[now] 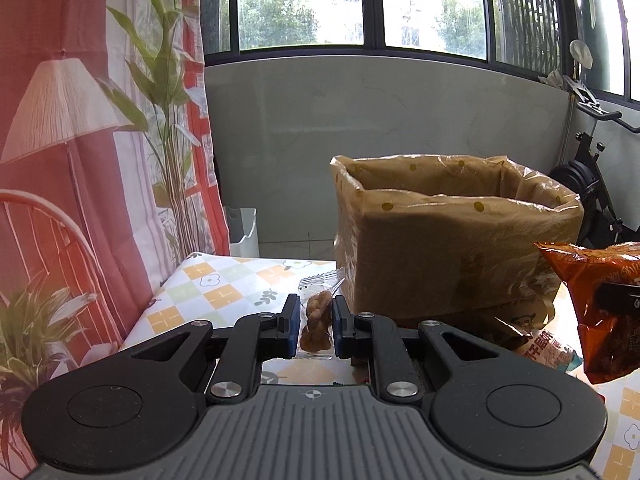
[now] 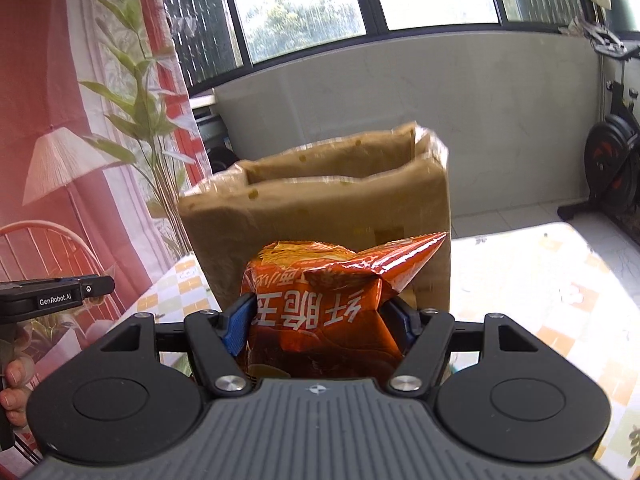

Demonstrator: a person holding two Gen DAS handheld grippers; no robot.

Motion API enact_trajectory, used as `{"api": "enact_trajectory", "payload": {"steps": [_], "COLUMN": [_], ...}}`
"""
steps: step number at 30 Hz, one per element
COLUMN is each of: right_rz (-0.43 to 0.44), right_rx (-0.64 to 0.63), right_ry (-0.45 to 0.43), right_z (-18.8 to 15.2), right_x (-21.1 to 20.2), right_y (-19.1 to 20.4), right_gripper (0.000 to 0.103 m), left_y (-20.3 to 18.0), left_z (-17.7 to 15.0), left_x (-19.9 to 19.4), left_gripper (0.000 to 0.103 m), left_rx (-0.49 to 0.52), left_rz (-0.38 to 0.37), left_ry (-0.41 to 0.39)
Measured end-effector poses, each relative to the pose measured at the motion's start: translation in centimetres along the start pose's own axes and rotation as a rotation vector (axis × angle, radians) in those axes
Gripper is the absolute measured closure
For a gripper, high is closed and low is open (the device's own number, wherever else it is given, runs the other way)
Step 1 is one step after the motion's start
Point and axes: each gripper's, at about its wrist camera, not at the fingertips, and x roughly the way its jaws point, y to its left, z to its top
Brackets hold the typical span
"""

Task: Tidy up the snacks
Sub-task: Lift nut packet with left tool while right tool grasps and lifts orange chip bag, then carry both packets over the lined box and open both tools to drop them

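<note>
While both snacks hang off the bench, I see the small clear packet [image 1: 316, 322] of twisted brown pastry pinched upright between the blue pads of my left claw [image 1: 316, 326], which is clenched tight on it. My right claw [image 2: 320, 320] grasps the orange crisp bag [image 2: 332, 312] around its middle, its jaws standing wide on the puffed foil, the printed side upside down to me and the bag's crimped top pointing away toward the box. In the left view that same orange bag shows at the right edge, with a black finger of the right claw across it.

Both claws point slightly downward at the cardboard box [image 1: 448, 248], which stands just ahead on the bench [image 1: 216, 292] and is lined with a thin plastic bag dotted yellow; its open top faces up. The box wall fills the way directly in front of each claw. At its foot on the right lies another printed snack wrapper [image 1: 548, 350].

At the left edge of the right view the left claw's black body, with white lettering, juts in, and fingertips [image 2: 16, 376] of the person's hand curl beneath it. Behind the bench hang a printed red curtain [image 1: 60, 120], a row of windows [image 1: 360, 0], and an exercise bike [image 2: 612, 156] at the right.
</note>
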Motion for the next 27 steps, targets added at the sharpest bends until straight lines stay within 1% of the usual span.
{"api": "enact_trajectory", "payload": {"steps": [4,10,12,16,22,24,27], "right_rz": [0.002,0.015,0.02,0.017,-0.018,-0.037,-0.063], "right_rx": [-0.033,-0.057,-0.063,-0.088,-0.154,-0.183,-0.267], "right_ry": [-0.042,-0.083,-0.086,-0.123,-0.18,-0.189,-0.196], "right_z": [1.4,4.0,5.1,7.5,10.8,11.5,11.9], "right_x": [-0.4,-0.1,0.4,1.6,4.9,6.5,9.0], "right_y": [0.3,0.2,-0.1,-0.4,-1.0,-1.2,-0.9], "right_gripper": [0.034,0.034,0.034,0.034,0.034,0.034,0.034], "left_y": [-0.4,-1.2,-1.7,-2.7,-4.0,-4.7,-5.5], "left_z": [1.0,2.7,3.6,5.9,10.3,11.5,12.9], "left_x": [-0.4,0.1,0.5,1.8,5.4,7.1,9.9], "left_gripper": [0.085,0.085,0.085,0.085,0.085,0.085,0.085], "left_rx": [0.008,0.019,0.026,0.045,0.028,0.025,0.027], "left_rz": [-0.013,-0.034,-0.036,-0.043,-0.08,-0.088,-0.1], "left_ry": [-0.03,-0.054,-0.065,-0.096,-0.122,-0.114,-0.096]}}
